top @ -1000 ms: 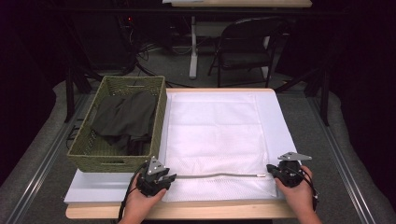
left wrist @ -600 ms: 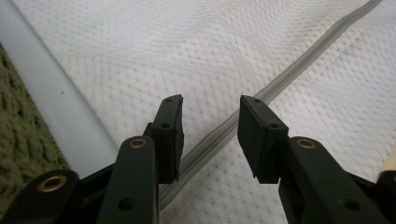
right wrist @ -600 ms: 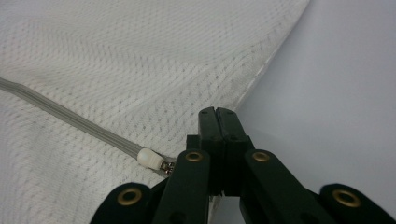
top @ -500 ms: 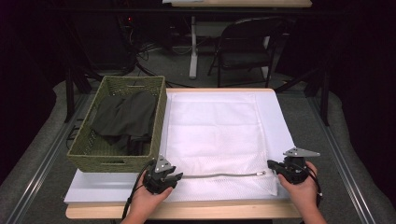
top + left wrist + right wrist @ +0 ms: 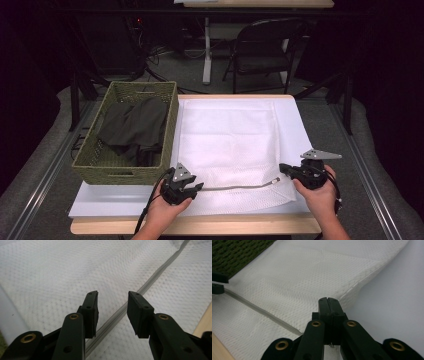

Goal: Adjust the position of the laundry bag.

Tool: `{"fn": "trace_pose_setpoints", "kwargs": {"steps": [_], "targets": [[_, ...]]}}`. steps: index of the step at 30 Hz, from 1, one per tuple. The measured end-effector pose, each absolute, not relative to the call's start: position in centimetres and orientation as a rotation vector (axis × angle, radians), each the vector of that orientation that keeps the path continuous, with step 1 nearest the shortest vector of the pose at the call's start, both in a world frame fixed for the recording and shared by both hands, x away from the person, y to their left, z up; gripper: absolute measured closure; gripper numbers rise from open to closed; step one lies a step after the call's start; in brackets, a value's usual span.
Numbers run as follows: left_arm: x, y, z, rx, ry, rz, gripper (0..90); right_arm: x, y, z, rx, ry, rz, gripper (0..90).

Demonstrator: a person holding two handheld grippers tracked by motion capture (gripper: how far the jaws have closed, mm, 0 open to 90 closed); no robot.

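Note:
A white mesh bag (image 5: 227,135) lies flat on the table, its grey zipper (image 5: 235,188) running along the near edge. My left gripper (image 5: 197,187) hovers at the zipper's left end. In the left gripper view it (image 5: 112,312) stands open, jaws astride the zipper (image 5: 150,282) without touching it. My right gripper (image 5: 283,168) is at the zipper's right end, raised a little off the table. In the right gripper view it (image 5: 327,302) is shut, and the zipper (image 5: 262,312) runs in under its jaws; the bag's corner lifts with it.
A green woven basket (image 5: 170,125) holding dark cloth (image 5: 132,125) stands at the left, touching the bag's side. A white board (image 5: 310,125) lies under the bag. The table's wooden front edge (image 5: 200,227) is near the hands. A chair (image 5: 265,50) stands beyond the table.
My right gripper has risen and drawn slightly right, lifting the bag's near right corner. The left gripper has shifted a little right along the zipper.

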State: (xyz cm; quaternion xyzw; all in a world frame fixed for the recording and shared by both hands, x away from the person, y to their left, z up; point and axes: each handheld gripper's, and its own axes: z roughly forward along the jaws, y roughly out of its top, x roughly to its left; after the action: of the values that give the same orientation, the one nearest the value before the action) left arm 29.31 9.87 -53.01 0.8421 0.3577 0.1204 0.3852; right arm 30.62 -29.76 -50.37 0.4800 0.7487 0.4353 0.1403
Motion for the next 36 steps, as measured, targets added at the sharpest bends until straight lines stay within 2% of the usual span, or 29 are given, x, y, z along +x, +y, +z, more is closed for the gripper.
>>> {"fn": "trace_pose_setpoints", "kwargs": {"steps": [6, 17, 28, 36], "targets": [[29.8, 8.6, -52.7, 2.127, 0.891, 0.27, 62.3, 30.5, -29.4, -50.7, 1.376, 2.162, 1.304, 90.0], [30.4, 2.9, -52.2, 2.124, 0.778, 0.207, 62.8, 30.4, -29.2, -51.0, 1.359, 2.168, 1.332, 90.0], [30.7, -1.0, -52.0, 2.124, 0.685, 0.102, 71.6, 30.4, -29.2, -50.9, 1.357, 2.168, 1.358, 90.0], [30.9, -3.5, -52.3, 2.128, 0.642, 0.065, 73.7, 30.4, -29.1, -50.8, 1.346, 2.166, 1.378, 90.0]]}}
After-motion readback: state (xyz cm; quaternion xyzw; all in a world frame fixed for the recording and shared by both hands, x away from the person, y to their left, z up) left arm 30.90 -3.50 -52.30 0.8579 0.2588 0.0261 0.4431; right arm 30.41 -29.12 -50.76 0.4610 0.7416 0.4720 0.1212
